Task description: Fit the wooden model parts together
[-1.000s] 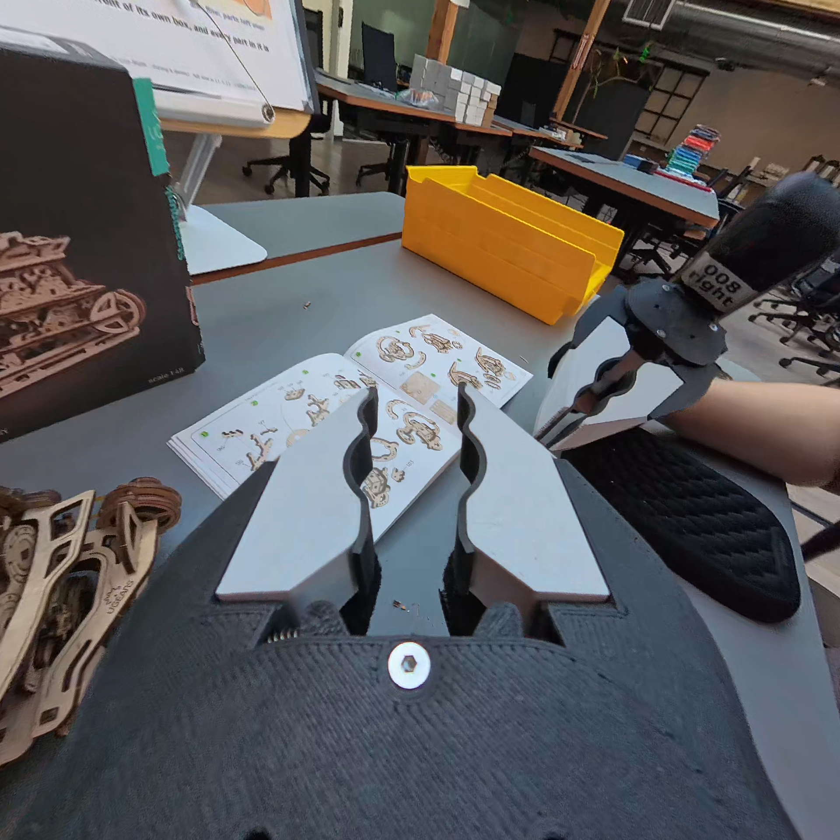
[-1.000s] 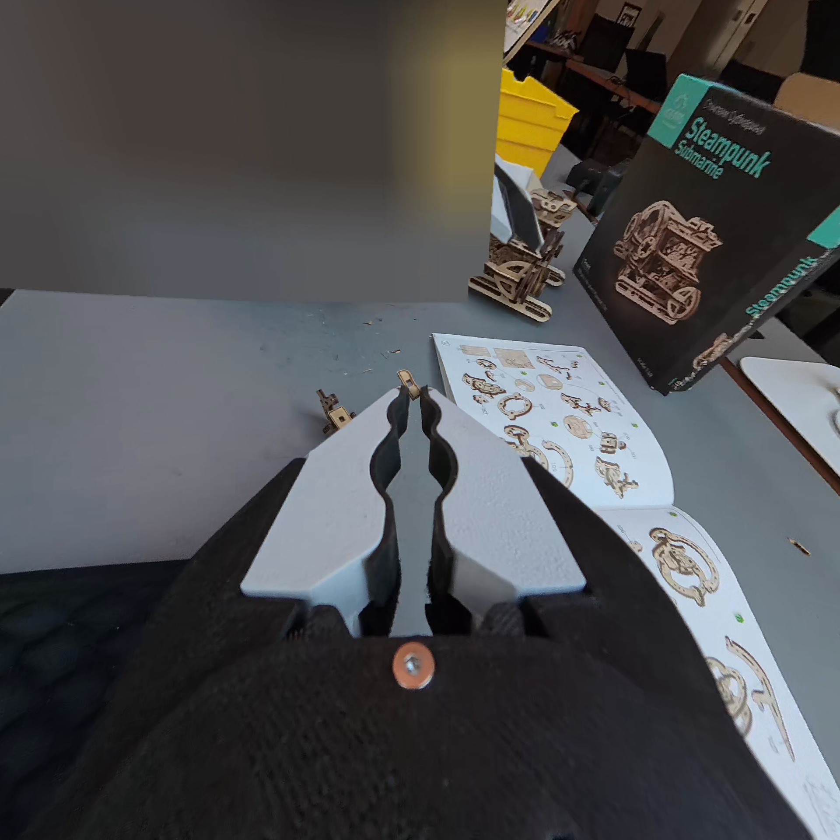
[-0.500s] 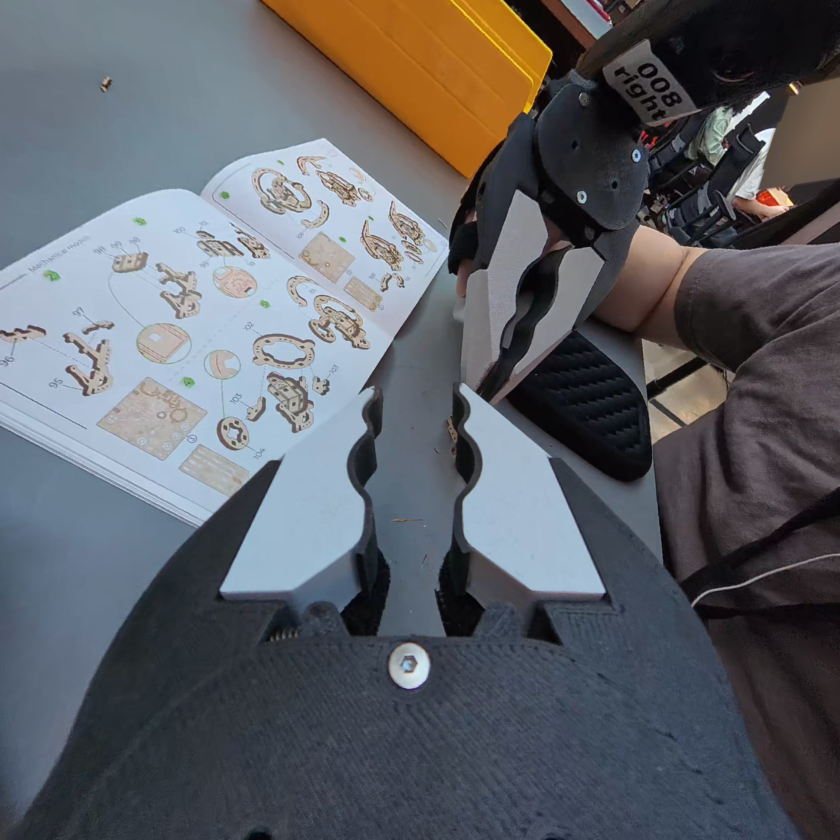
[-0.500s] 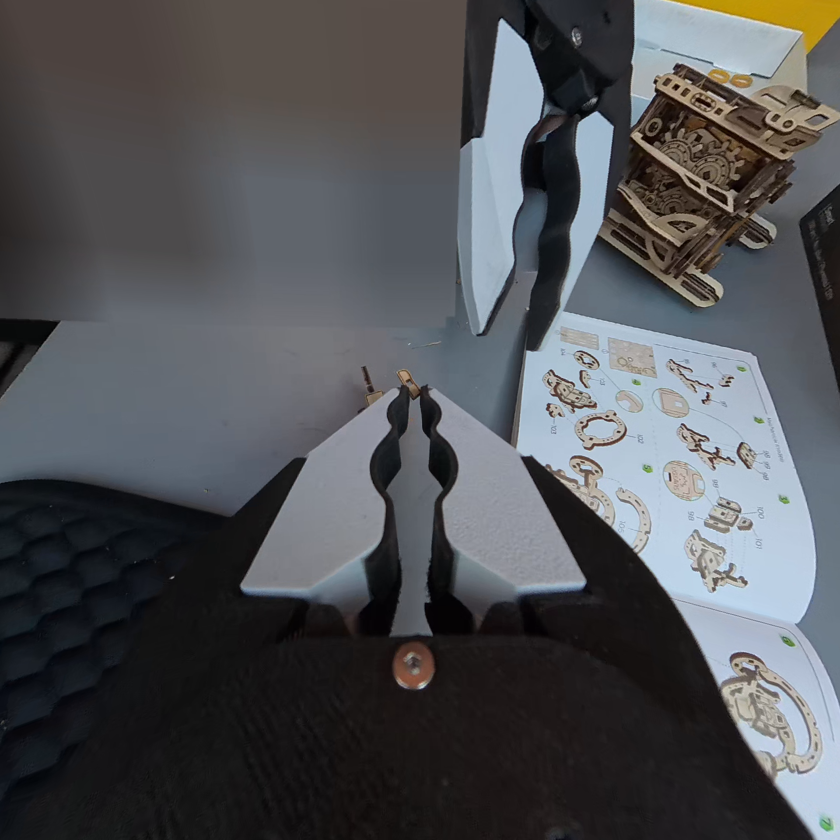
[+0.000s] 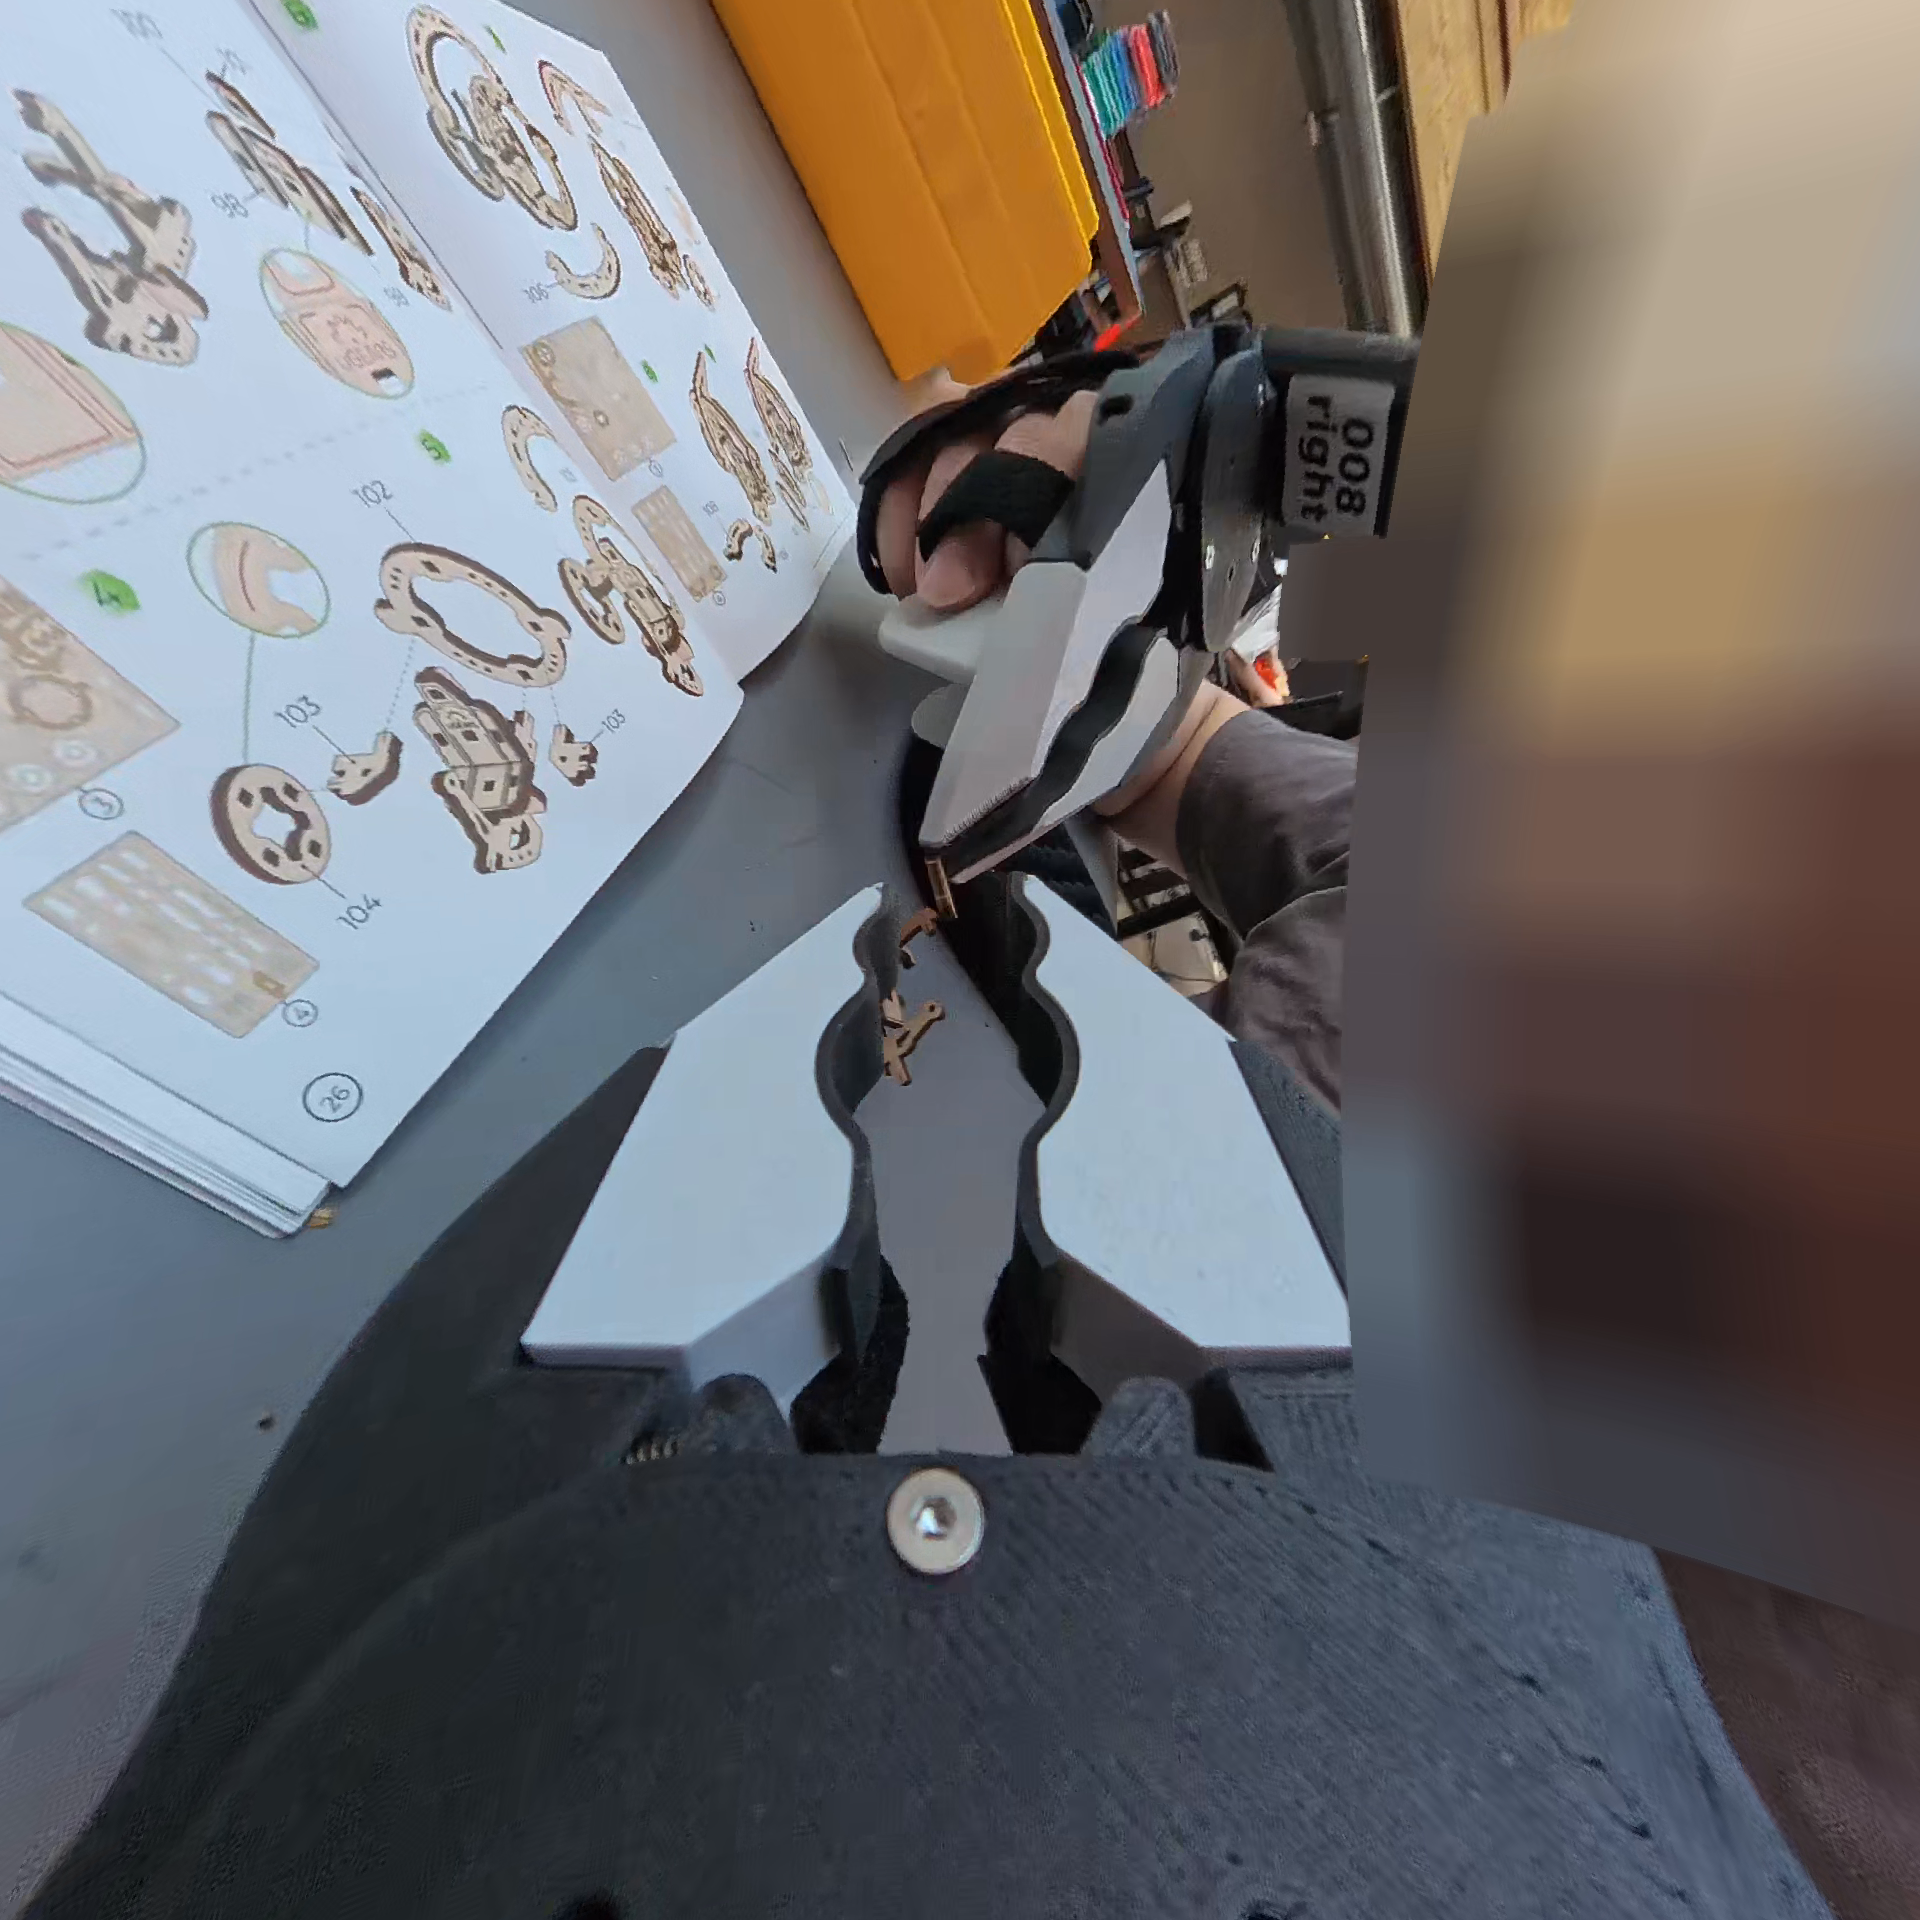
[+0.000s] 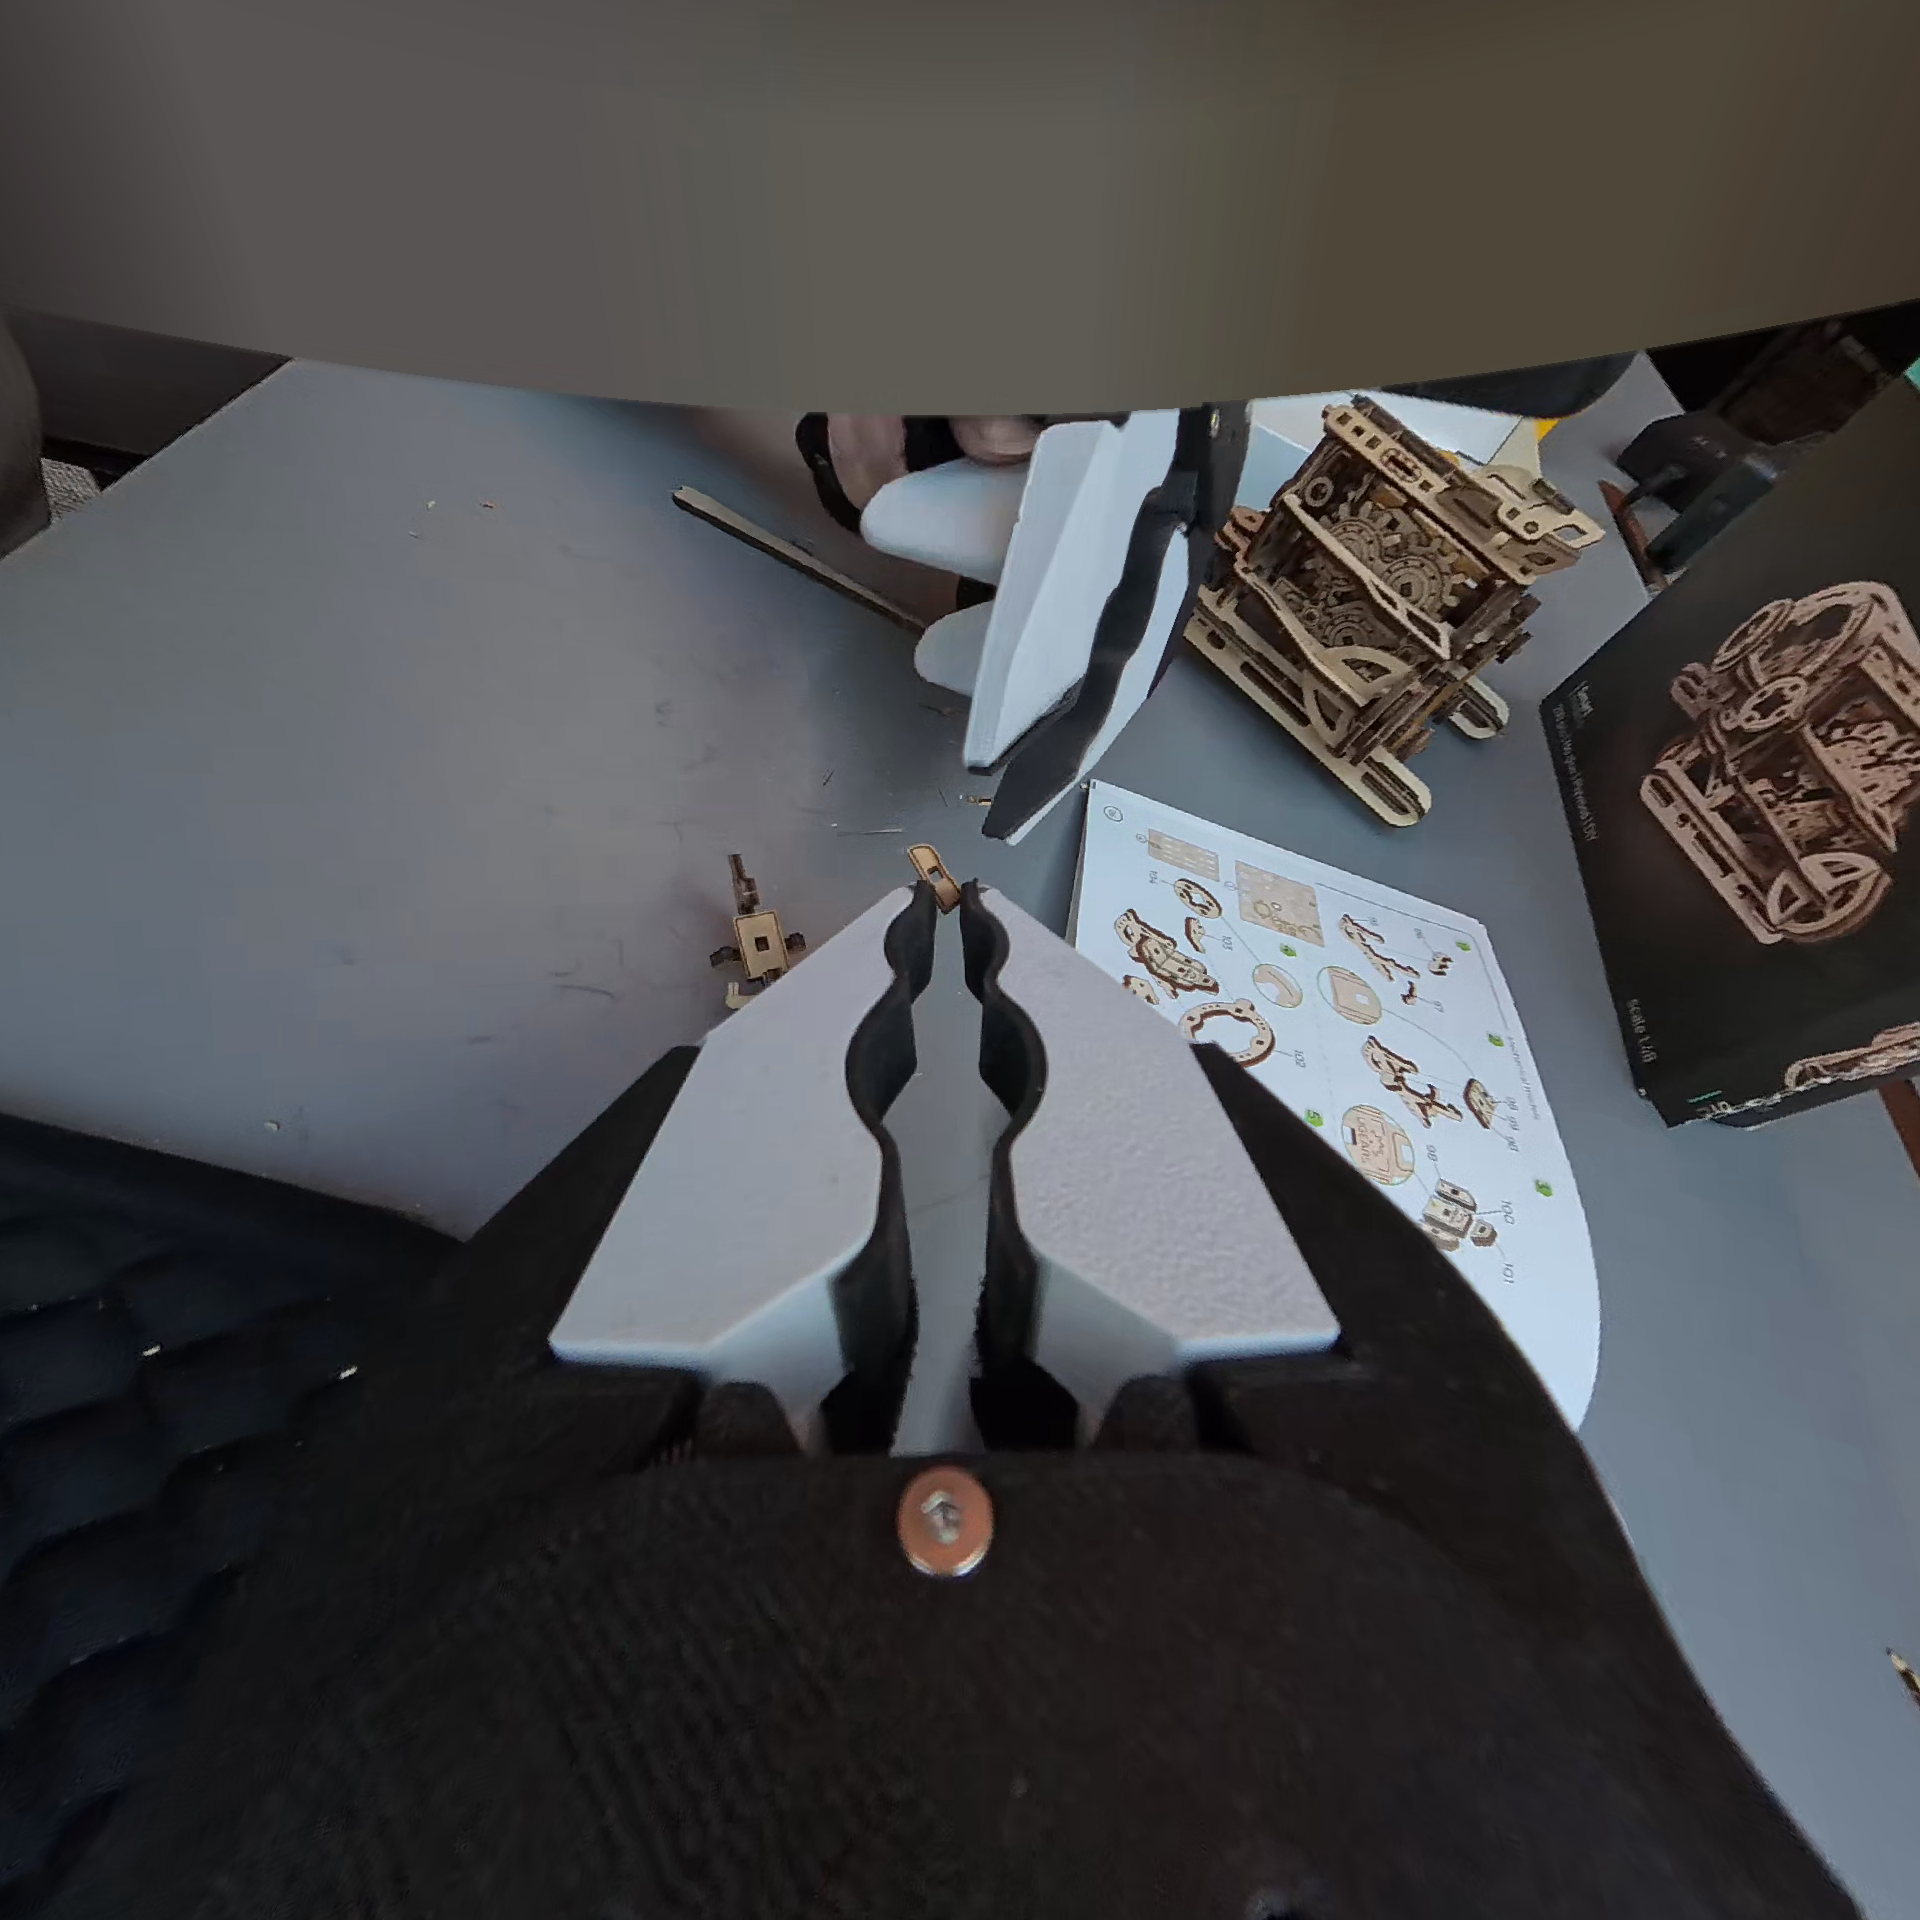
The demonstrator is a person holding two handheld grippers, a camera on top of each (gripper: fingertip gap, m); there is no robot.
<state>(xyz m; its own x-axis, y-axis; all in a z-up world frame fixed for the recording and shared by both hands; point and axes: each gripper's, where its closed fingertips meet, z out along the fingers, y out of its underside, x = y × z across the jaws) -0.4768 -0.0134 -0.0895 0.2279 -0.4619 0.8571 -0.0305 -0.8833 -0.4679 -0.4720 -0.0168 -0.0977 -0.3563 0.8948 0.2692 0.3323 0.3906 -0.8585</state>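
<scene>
My right gripper [image 6: 945, 896] is shut on a small tan wooden piece [image 6: 933, 871] that sticks out past its tips, low over the grey table [image 6: 364, 727]. It also shows in the left wrist view [image 5: 961, 862], with the piece [image 5: 938, 885] at its tips. A small wooden sub-assembly [image 6: 756, 940] lies on the table just left of the right gripper's fingers. My left gripper [image 5: 951, 899] is open and empty. It hovers right over that sub-assembly [image 5: 907, 1034], which shows between its fingers. From the right wrist view the left gripper [image 6: 992, 805] points down at the table.
An open instruction booklet [image 6: 1351, 1039] lies to the right, with the built wooden model [image 6: 1371, 592] and a black box [image 6: 1766, 831] behind it. A thin wooden strip [image 6: 800, 556] lies on the table. A yellow bin [image 5: 935, 156] stands farther off. A black mat [image 6: 156, 1299] sits at the near edge. Both grippers' tips are close together, under 4 cm apart.
My left gripper has swung away from the booklet and down towards the right gripper, ending over the small sub-assembly. The right gripper has tilted down, still holding its piece.
</scene>
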